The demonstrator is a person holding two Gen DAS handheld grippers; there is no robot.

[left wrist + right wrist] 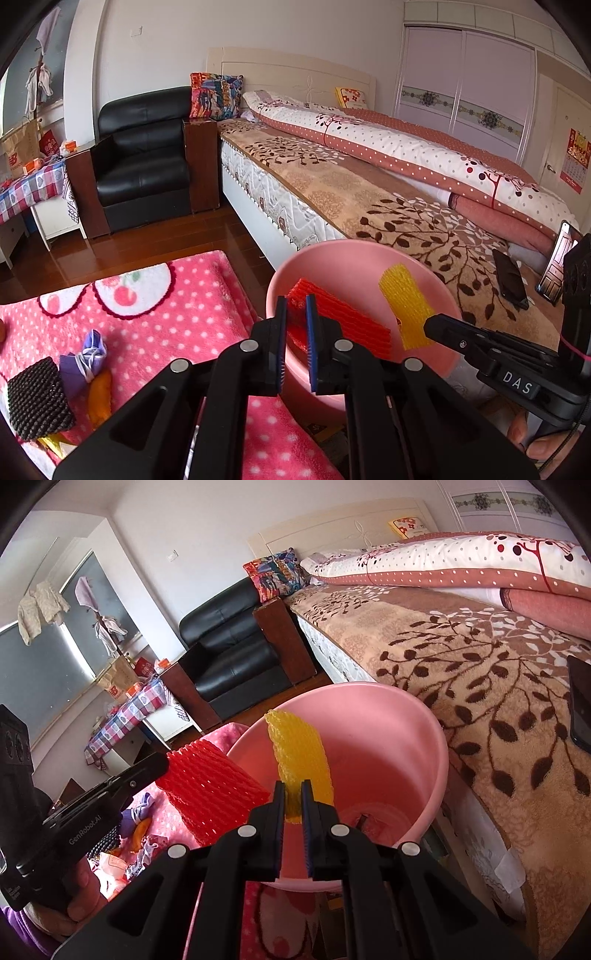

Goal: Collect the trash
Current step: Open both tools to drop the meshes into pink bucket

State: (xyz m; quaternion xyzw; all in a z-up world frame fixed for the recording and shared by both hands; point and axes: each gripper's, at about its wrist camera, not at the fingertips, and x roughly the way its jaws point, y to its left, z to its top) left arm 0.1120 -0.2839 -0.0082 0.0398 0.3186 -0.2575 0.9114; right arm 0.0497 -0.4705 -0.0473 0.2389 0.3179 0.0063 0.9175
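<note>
Pink bucket, two foam nets above it

Pink plastic bucket [406, 738] stands between the bed [480, 657] and a pink dotted blanket [184, 314]. The left tool [296, 325] is clamped on a red foam net [343, 321], held over the near rim. The right tool [293, 805] is clamped on a yellow foam net [299, 753] above the opening. Something small lies at the bucket's bottom; what it is I cannot tell. More scraps [92, 369] lie on the blanket.

Bright, even daylight, soft shadows, sharp focus, strong fisheye bending at edges.
</note>
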